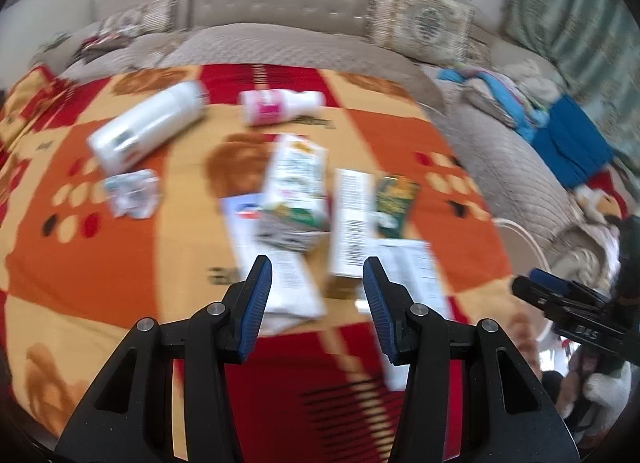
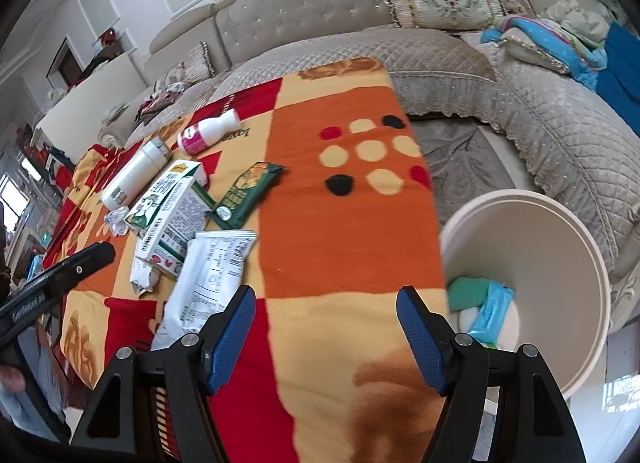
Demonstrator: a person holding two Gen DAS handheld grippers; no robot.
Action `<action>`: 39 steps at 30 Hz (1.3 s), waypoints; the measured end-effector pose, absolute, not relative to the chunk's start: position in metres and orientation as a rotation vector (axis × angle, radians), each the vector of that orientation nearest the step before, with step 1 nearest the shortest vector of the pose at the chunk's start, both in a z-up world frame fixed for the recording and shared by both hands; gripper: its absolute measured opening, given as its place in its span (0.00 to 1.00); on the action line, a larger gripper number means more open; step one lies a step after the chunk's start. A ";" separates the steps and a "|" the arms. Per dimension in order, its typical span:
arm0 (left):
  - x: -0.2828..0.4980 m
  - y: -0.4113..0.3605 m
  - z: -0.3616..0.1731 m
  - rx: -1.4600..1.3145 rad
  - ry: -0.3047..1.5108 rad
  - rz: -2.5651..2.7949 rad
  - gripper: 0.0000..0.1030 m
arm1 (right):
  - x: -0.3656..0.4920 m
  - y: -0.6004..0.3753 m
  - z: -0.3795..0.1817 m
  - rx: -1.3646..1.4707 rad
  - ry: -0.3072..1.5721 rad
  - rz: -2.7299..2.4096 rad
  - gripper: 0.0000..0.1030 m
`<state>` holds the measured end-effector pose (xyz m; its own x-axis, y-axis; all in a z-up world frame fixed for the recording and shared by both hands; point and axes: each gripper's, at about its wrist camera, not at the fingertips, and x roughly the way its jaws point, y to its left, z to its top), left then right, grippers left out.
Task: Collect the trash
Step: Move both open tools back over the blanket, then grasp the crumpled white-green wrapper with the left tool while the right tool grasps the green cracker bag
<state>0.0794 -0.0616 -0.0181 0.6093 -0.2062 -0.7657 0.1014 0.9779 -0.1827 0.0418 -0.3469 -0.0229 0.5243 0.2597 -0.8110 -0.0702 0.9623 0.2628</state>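
- Left wrist view, motion-blurred: left gripper (image 1: 317,295) has jaws apart with nothing between the pads, poised over the litter on the red-orange-cream blanket (image 1: 80,255).
- Under its tips: white printed wrapper (image 1: 280,283), milk carton (image 1: 296,187) with long axis running away from the camera, long white box with barcode (image 1: 352,223) parallel beside it, green packet (image 1: 394,203) just right of that.
- Farther back: white flask (image 1: 148,127) lying diagonal, pink-labelled bottle (image 1: 276,105) lying crosswise with its neck to the right, crumpled foil scrap (image 1: 130,193).
- Right gripper (image 1: 560,299) shows side-on at the right edge; "DAS" is readable on its body. Other print is too blurred.
- Right wrist view, sharp: right gripper (image 2: 326,327) has jaws wide apart and empty, over bare blanket, the litter pile to its left.
- Only this view shows inside the cream bin (image 2: 560,263) beside the blanket edge: teal packet (image 2: 466,293) and light-blue wrapper (image 2: 492,313) at the bottom.
- Green packet (image 2: 246,193) lies diagonal; pink bottle (image 2: 208,131) has its neck pointing up-right.
- Grey sofa (image 2: 440,59) behind.
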 end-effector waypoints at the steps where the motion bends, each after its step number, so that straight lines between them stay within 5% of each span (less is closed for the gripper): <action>1: 0.081 -0.053 -0.019 -0.131 0.900 -0.161 0.44 | 0.044 -0.343 -0.024 0.205 1.005 0.205 0.68; 16: 0.115 0.080 -0.047 -0.290 0.921 0.054 0.48 | 0.134 -0.281 -0.047 0.212 1.087 0.265 0.68; 26: 0.130 0.104 -0.054 -0.321 0.936 0.087 0.49 | 0.190 -0.245 -0.065 0.087 1.136 0.233 0.68; 29: 0.136 0.105 -0.056 -0.332 0.939 0.077 0.49 | 0.195 -0.236 -0.066 0.013 1.109 0.246 0.55; 39: 0.170 0.082 -0.062 -0.305 0.913 0.087 0.54 | 0.175 -0.256 -0.063 0.091 1.096 0.271 0.55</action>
